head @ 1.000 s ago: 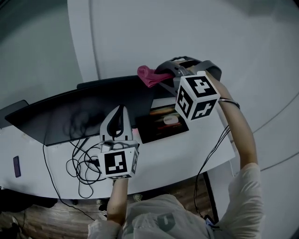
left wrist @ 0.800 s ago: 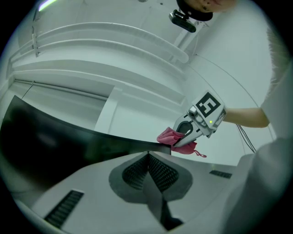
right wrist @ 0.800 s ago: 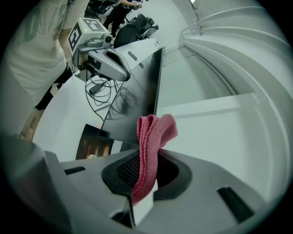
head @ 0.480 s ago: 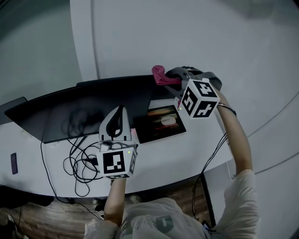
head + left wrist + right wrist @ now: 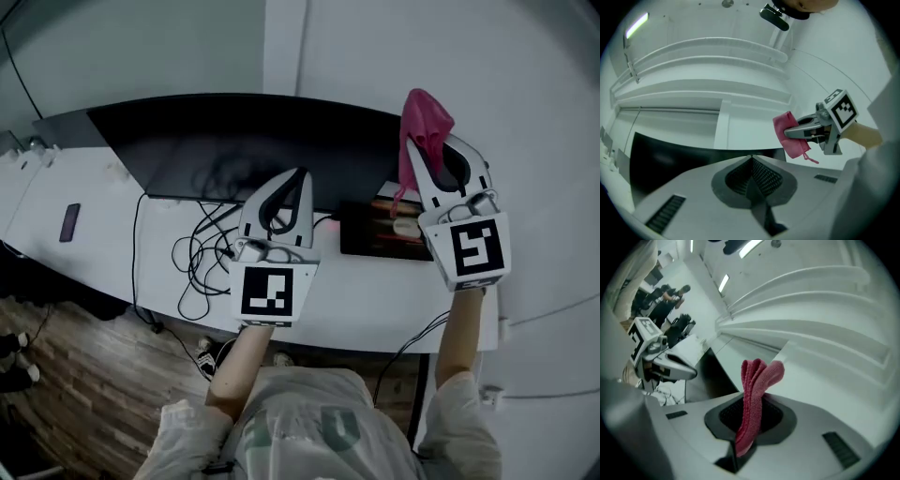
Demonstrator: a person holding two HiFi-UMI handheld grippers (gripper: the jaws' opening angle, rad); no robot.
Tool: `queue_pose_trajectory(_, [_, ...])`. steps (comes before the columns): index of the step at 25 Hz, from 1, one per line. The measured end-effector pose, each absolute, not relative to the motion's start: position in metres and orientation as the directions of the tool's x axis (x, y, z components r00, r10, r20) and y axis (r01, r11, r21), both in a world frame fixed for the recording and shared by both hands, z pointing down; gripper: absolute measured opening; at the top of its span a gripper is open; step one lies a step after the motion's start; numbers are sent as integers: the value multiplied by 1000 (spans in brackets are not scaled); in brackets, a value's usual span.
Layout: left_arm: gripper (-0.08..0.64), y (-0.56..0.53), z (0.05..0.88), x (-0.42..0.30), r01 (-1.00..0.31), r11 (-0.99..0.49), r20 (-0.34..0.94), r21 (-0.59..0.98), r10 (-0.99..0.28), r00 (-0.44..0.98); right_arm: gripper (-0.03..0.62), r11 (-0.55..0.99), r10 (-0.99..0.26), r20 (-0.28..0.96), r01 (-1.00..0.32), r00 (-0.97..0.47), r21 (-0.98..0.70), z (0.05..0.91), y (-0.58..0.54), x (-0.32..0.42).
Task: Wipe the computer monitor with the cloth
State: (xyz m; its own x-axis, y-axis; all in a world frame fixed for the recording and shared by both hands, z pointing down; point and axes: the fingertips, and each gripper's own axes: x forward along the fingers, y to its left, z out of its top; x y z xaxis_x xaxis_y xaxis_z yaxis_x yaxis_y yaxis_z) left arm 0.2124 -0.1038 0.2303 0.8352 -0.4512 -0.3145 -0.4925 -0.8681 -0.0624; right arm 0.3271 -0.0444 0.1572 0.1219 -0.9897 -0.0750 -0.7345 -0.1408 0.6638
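The black computer monitor (image 5: 234,141) stands at the back of the white desk (image 5: 112,244), its screen dark. My right gripper (image 5: 436,142) is shut on a pink cloth (image 5: 424,117), which it holds up just off the monitor's right end. In the right gripper view the cloth (image 5: 757,390) stands folded between the jaws, and the monitor (image 5: 710,378) lies to the left. My left gripper (image 5: 298,174) is shut with nothing in it, low in front of the screen's right half. The left gripper view shows the right gripper (image 5: 813,131) with the cloth (image 5: 791,136) hanging from it.
A tangle of black cables (image 5: 202,253) lies on the desk in front of the monitor. A dark phone (image 5: 68,222) rests at the left. Below the right gripper, a dark mat (image 5: 380,234) carries a mouse (image 5: 405,225). Wood floor (image 5: 84,375) shows below the desk's front edge.
The right gripper has carried the pink cloth from the monitor's top right corner to just off its right end. My head view has swung, so the monitor now sits level at the top.
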Motion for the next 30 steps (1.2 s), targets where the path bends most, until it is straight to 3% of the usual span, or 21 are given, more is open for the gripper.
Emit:
queue_pose_trajectory(4, [14,-110,218,156,-606,-791,-343,-83,-548,763,55,-206,-961,-266,-833,74,514,160,-55,257])
queue_pose_trajectory(9, [14,-110,219,95,-719,-689,-364,-89,-650,667,55,-151,-926,-377,-946,33,287,187,-63,200])
queue_pose_trajectory(15, [14,-105,250,21,-842,-533,-322,-84,-785,529,55,84,-938,-322,-985,-129,148,255,-79,131])
queue_pose_trajectory(24, [14,-92,276,-35,-914,-399,-286,-78,-869,404,55,261,-926,-243,-955,-289,140,299,-81,61])
queue_pose_trajectory(30, [14,-88,277,-49,-927,-367,-282,-73,-884,373,55,286,-916,-250,-947,-315,145,297,-81,48])
